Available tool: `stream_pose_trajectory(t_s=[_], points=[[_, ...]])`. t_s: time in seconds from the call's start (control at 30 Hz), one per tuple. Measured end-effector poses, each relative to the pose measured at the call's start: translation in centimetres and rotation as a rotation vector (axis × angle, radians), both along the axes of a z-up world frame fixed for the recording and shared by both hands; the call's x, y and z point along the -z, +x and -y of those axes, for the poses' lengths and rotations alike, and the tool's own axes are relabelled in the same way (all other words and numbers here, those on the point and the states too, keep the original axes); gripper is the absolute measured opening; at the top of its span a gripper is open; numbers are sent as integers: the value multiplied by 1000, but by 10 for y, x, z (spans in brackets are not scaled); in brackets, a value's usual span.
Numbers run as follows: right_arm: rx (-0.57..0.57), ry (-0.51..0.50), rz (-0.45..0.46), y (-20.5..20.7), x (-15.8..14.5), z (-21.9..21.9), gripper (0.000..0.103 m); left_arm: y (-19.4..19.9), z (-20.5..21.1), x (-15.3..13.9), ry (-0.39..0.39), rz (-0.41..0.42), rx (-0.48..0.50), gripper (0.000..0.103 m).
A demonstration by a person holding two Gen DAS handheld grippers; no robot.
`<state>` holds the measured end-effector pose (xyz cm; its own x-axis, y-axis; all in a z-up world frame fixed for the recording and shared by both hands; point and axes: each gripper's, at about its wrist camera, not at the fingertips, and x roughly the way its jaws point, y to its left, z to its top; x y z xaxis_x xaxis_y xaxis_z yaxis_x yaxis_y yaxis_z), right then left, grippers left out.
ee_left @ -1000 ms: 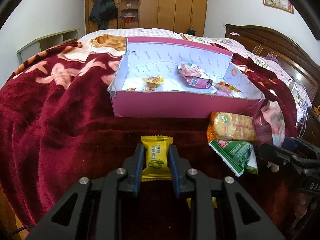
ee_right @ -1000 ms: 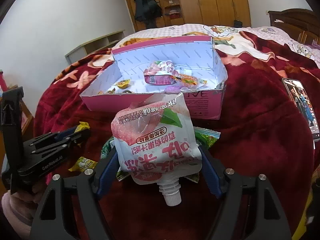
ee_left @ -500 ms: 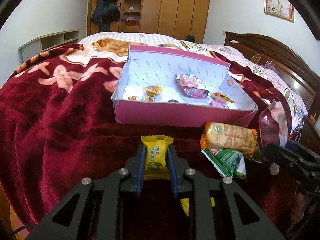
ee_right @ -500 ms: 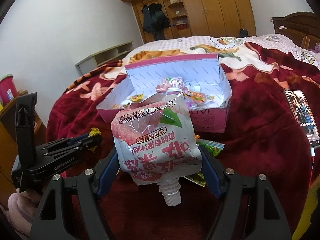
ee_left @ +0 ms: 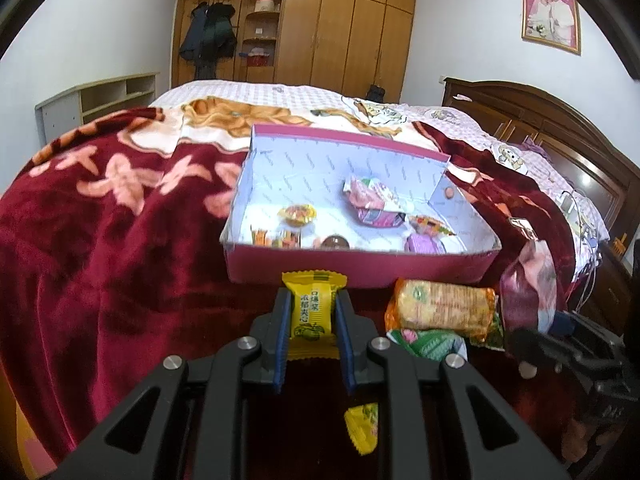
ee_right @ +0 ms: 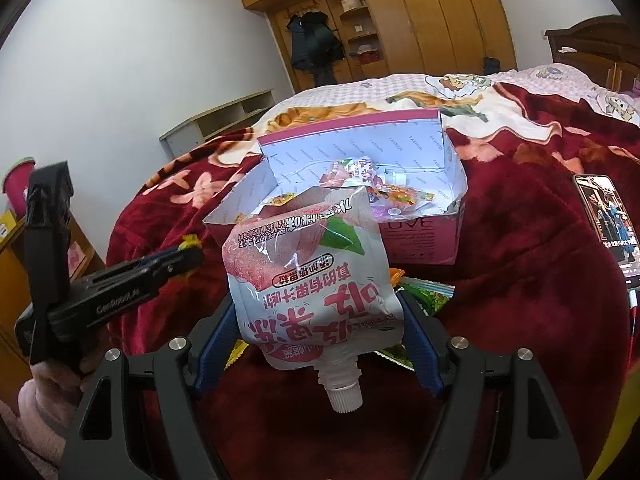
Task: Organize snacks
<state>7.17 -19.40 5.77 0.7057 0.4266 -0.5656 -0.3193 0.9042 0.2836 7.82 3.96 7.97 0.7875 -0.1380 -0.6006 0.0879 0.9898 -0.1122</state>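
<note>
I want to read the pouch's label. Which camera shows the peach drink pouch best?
The right wrist view: the peach drink pouch fills the centre, upside down in the right gripper. The left wrist view shows it only edge-on at the right.

Your left gripper point(ee_left: 313, 316) points forward, its jaws closed narrowly on a yellow candy point(ee_left: 313, 312) held upright between the blue pads. Your right gripper point(ee_right: 316, 320) sits off to its right, jaws spread wider and clamped on both sides of a peach drink pouch point(ee_right: 308, 276), spout toward the camera.
</note>
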Motion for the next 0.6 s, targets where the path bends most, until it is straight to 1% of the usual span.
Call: stream_pose_trajectory(t_s=[0.37,0.6], points=[[10,11,12,0,-6,6,77,46,9,-17,38,41,14,22],[22,32,-11,5,-5,12,77,77,14,-20,52,49,22,22]])
